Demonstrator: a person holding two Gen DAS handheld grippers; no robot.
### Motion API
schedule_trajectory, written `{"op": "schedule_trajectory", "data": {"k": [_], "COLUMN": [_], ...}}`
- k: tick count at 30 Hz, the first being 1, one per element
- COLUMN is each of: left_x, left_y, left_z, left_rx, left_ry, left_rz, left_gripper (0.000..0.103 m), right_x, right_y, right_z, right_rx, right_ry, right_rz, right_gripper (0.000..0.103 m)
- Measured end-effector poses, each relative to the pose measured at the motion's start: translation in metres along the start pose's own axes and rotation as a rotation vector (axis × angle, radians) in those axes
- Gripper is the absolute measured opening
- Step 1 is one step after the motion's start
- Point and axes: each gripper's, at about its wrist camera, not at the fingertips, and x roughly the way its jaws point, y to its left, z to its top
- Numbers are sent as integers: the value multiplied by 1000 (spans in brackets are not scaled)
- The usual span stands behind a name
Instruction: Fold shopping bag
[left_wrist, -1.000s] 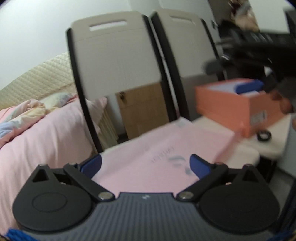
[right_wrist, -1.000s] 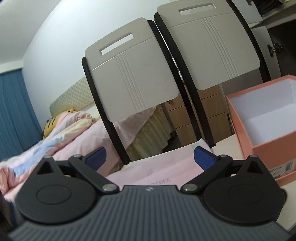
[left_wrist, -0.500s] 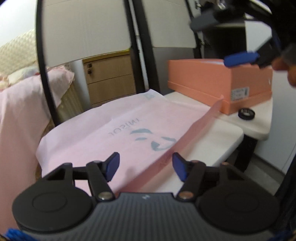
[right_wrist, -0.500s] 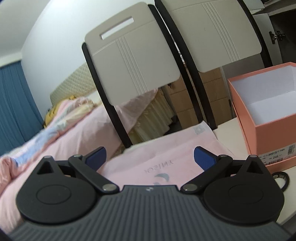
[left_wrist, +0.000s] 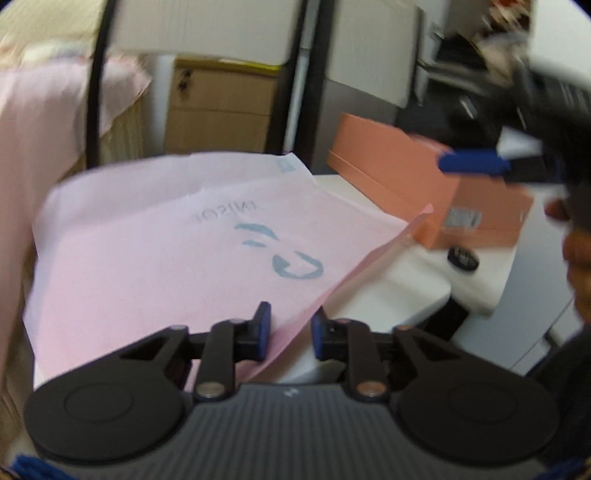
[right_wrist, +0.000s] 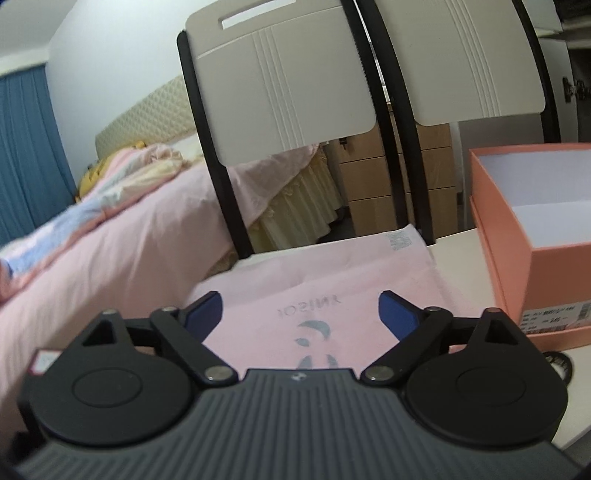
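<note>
Bag, pink, lies flat on the white table, filling the frame's middle. Left gripper tips down at bottom centre, jaws just closing around the bag's raised right edge, pads not yet pressing. Right gripper hovers wide open over the bag's logo, box at right.

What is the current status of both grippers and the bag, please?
Left gripper jaws just closing around the pink bag's near edge, not yet pinched. Right gripper open above the bag. Orange box beside the bag, apart.
</note>
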Motion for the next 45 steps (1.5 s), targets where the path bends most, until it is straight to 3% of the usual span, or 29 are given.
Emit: {"op": "schedule_trajectory", "data": {"k": [4,7,13,18,23,29,32,37,42,45], "left_x": [-4,-2,-2,0,1,2,2,5,10,9], "left_y": [27,42,45,42,45,44,54,70,69,66], "left_z": [1,-1,-3,-3,-3,-1,-2,-4,-3,-1], "left_rx": [-208,-319,-337,-316,-345,-369,-441,-568,-569,-543], "left_ry": [-1,11,5,11,22,17,13,26,39,32], "left_rz": [-84,-122,-96,-72,-96,-109,-151,-223,-231,-226], "left_gripper": [16,16,16,15,16,18,18,18,19,25], "right_x": [-3,-1,33,65,69,89,90,71,69,75], "right_y": [-1,0,13,11,13,19,15,23,34,37], "right_z": [-1,-3,-12,-20,-21,-29,-28,-26,-36,-42], "right_rx": [-52,-111,-319,-366,-395,-428,-401,-446,-525,-570], "right_ry": [13,54,173,229,150,190,164,71,99,124], "right_rz": [-9,30,51,44,57,62,60,155,199,164], "right_gripper": [69,61,52,32,30,29,29,30,29,28]}}
